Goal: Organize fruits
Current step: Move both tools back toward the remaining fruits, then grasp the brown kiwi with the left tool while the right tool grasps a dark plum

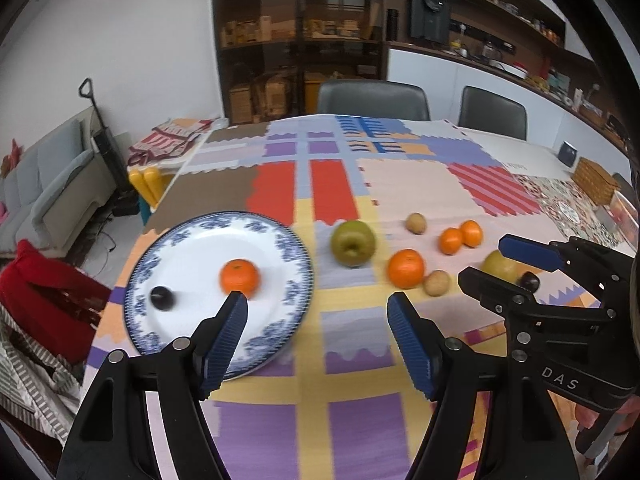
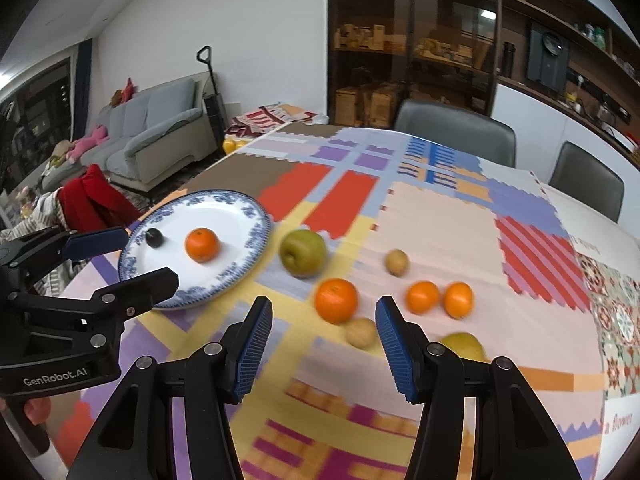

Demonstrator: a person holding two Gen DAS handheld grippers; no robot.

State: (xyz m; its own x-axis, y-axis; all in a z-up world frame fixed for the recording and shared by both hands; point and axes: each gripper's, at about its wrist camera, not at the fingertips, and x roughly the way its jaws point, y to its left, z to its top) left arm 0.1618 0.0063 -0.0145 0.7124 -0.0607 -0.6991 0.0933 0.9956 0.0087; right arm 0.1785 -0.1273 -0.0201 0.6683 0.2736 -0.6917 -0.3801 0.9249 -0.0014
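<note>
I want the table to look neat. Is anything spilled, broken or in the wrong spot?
Nothing is spilled or broken. Only an orange and a dark plum lie on the plate; the green apple and other fruit are scattered loose on the tablecloth.

Right fingers (image 2: 394, 344) half hide yellow fruit (image 2: 464, 345).

Glazed ceramic plate (image 1: 298, 264), glossy white with blue print; matt woven patchwork cloth (image 1: 420, 192) over worktop. Left hand-held gripper (image 1: 316, 312): matt black plastic with ribbed blue rubbery pads (image 1: 230, 336) and bright metal pins. Smooth dull-skinned green apple (image 1: 353, 243); finely pitted orange (image 1: 405, 268).
</note>
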